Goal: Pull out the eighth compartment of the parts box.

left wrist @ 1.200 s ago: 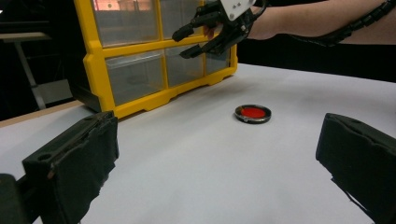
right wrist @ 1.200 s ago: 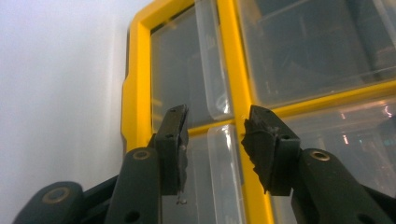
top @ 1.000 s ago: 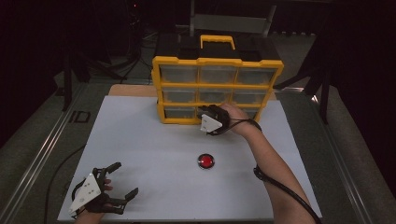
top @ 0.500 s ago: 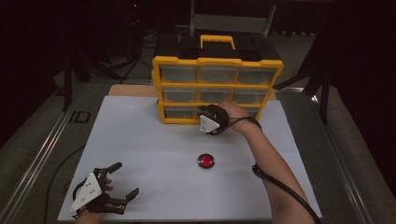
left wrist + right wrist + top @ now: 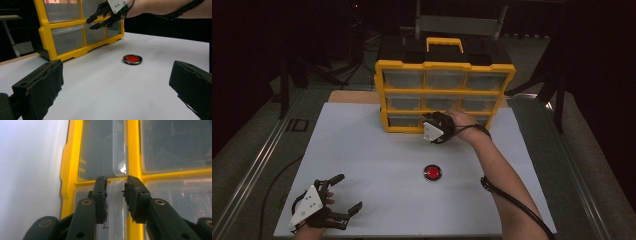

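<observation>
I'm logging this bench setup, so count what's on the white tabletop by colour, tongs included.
Yellow: 1, the yellow plastic drawer cabinet with clear drawers
Red: 1, the round red button in a dark ring
Black: 2, the left tongs and the right tongs
Total: 4

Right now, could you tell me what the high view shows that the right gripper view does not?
The high view adds the red disc, the open left gripper and the top handle. The right gripper view adds a clear drawer pull between its jaws, which have just been closing, pads seemingly just off it. Both share the right gripper, yellow organizer and white table.
</observation>
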The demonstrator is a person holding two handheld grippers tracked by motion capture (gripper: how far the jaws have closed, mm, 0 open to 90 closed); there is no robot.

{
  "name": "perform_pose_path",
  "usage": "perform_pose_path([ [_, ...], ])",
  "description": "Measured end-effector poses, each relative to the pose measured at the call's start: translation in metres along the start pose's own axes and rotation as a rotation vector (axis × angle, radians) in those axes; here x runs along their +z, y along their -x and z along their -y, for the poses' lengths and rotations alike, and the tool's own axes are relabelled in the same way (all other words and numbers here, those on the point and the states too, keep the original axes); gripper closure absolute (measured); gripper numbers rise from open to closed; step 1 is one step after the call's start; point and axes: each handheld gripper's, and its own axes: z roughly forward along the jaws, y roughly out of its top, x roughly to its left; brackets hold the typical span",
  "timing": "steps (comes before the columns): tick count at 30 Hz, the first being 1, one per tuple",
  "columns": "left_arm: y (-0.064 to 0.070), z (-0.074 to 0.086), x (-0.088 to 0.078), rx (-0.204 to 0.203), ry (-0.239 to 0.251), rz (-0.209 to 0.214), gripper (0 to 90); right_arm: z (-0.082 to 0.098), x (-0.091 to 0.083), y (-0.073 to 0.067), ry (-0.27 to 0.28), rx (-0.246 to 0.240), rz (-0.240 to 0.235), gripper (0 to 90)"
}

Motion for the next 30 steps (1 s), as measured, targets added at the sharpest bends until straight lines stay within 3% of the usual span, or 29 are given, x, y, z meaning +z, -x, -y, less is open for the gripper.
perform_pose_path([
  [3,0.001,0.0,0.001,0.005,-0.002,0.006,0.3,-0.003,0.002,-0.002,-0.017,-0.008,0.003,70.5],
  [6,0.0,0.0,0.001,0.005,-0.005,0.006,0.3,-0.001,0.003,-0.004,-0.002,0.017,0.026,71.4],
  [10,0.0,0.0,0.001,0.004,-0.004,0.007,0.3,-0.001,0.003,-0.006,-0.005,-0.001,0.046,74.3],
  [21,-0.001,0.0,0.001,0.006,-0.006,0.006,0.3,-0.011,0.003,0.001,-0.069,0.016,-0.008,75.0],
  [30,-0.002,0.0,-0.003,0.004,-0.002,0.002,0.3,-0.01,0.002,0.002,-0.062,0.014,-0.016,75.0],
])
